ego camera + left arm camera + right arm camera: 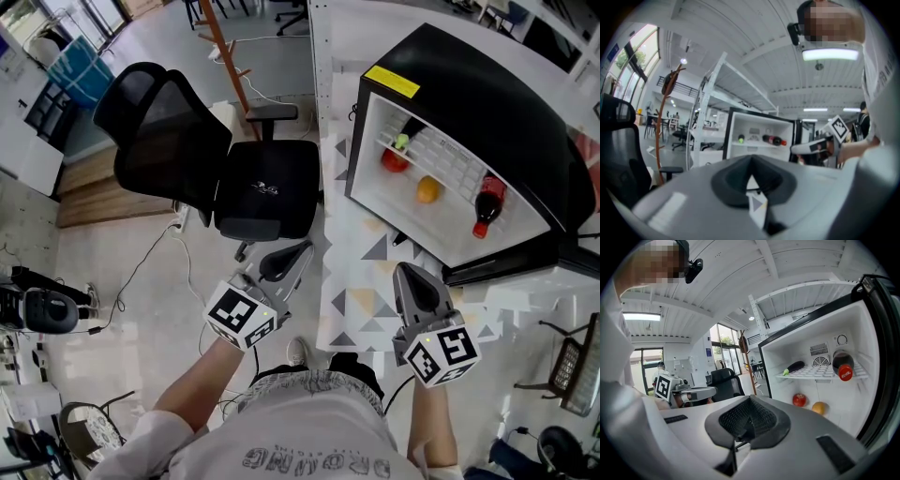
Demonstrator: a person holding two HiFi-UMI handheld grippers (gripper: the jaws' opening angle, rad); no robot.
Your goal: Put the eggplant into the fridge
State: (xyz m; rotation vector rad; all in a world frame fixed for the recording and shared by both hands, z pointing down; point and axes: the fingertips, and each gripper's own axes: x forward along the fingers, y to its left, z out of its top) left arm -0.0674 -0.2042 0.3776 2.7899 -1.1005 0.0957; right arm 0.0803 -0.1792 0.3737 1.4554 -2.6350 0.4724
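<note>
The dark eggplant (401, 142) with a green stem lies on the wire shelf inside the open black fridge (487, 103); it also shows in the right gripper view as the eggplant (794, 367) and, small, in the left gripper view as the eggplant (740, 138). My left gripper (298, 251) hangs in front of the table edge, shut and empty. My right gripper (405, 272) is over the patterned table, in front of the fridge opening, its jaws together with nothing between them. Both are well short of the fridge.
On the fridge floor sit a red fruit (395, 160) and an orange (427, 189); a red-capped bottle (487, 202) lies on the shelf. A black office chair (187, 159) stands left of the table (361, 272). A wooden coat stand (225, 56) rises behind it.
</note>
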